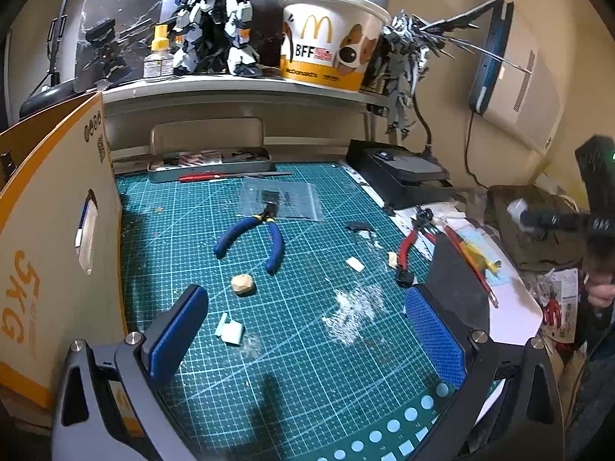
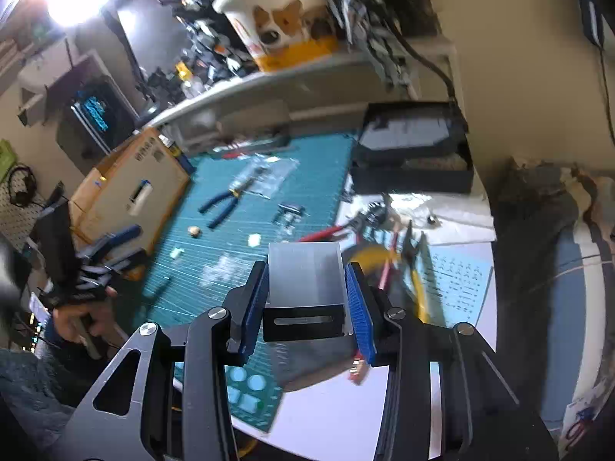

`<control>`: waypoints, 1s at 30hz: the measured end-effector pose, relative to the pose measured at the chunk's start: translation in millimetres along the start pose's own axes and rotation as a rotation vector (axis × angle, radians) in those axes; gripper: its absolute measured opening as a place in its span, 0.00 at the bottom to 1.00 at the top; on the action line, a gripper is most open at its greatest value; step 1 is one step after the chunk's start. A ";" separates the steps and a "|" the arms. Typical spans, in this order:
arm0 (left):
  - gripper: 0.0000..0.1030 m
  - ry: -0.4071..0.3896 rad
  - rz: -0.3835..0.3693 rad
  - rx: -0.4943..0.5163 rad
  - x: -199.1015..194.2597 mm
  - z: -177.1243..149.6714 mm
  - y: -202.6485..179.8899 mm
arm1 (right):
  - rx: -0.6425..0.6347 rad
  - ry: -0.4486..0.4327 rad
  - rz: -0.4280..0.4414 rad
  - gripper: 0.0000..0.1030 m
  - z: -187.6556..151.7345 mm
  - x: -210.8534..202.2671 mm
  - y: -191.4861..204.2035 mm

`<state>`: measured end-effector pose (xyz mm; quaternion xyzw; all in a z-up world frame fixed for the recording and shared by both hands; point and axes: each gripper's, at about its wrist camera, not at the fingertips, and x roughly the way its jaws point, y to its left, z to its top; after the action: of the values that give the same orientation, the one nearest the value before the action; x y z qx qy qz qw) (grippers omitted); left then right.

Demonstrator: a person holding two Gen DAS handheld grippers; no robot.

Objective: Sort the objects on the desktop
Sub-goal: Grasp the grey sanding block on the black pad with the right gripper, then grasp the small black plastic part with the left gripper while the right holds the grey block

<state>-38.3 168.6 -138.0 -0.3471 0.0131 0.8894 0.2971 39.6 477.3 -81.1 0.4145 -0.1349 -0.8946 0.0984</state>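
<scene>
My right gripper [image 2: 306, 269] is shut on a silver metal block with a black end [image 2: 305, 284], held up above the mat's front right corner. Both blue pads press on the block's sides. My left gripper [image 1: 307, 319] hangs open over the green cutting mat [image 1: 307, 365] with nothing between its pads. On the mat lie blue-handled pliers [image 1: 253, 238], a beige lump [image 1: 243, 284], a pale green scrap [image 1: 230, 330], a small white piece [image 1: 355, 264] and a clear plastic bag [image 1: 280, 199]. Red-handled cutters [image 1: 415, 246] lie at the mat's right edge.
A cardboard box [image 1: 57, 249] walls the mat's left side. An open tin [image 1: 209, 161] sits at the back, a black box [image 1: 407, 176] at the back right. The shelf above holds a paper bucket [image 1: 330, 42] and model robots. Papers and tools clutter the right side.
</scene>
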 end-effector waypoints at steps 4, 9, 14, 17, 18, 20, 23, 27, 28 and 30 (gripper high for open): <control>1.00 -0.005 -0.005 0.010 -2.1 0.7 -5.1 | -0.025 -0.047 0.010 0.37 6.2 -18.4 15.4; 1.00 -0.008 -0.069 0.038 12.1 12.4 -23.2 | -0.073 -0.077 -0.110 0.37 6.5 -32.5 33.4; 1.00 -0.018 -0.251 0.078 58.7 35.6 -72.1 | -0.067 -0.091 -0.255 0.37 -4.3 -40.7 38.3; 0.79 -0.001 -0.275 0.136 95.8 45.2 -105.2 | -0.058 -0.099 -0.265 0.37 -11.9 -46.7 36.7; 0.69 0.035 -0.254 0.166 114.0 48.7 -117.8 | -0.055 -0.098 -0.262 0.37 -14.2 -48.2 35.5; 0.67 0.103 -0.237 0.180 146.6 53.8 -135.8 | -0.052 -0.097 -0.255 0.37 -18.4 -51.1 33.1; 0.67 0.180 -0.230 0.123 181.4 58.4 -146.1 | -0.054 -0.099 -0.244 0.37 -22.6 -54.2 28.4; 0.66 0.187 -0.261 0.070 194.7 65.7 -147.8 | -0.047 -0.106 -0.230 0.37 -25.1 -57.6 18.7; 0.65 0.195 -0.263 0.067 198.1 66.7 -148.8 | -0.046 -0.105 -0.227 0.37 -25.9 -57.8 16.0; 0.53 0.218 -0.259 0.062 206.9 69.2 -149.5 | -0.038 -0.105 -0.220 0.37 -27.3 -58.3 9.9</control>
<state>-120.6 415.1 -187.5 -0.4309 0.0278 0.8000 0.4166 98.4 480.3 -53.2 0.3772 -0.0766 -0.9230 0.0006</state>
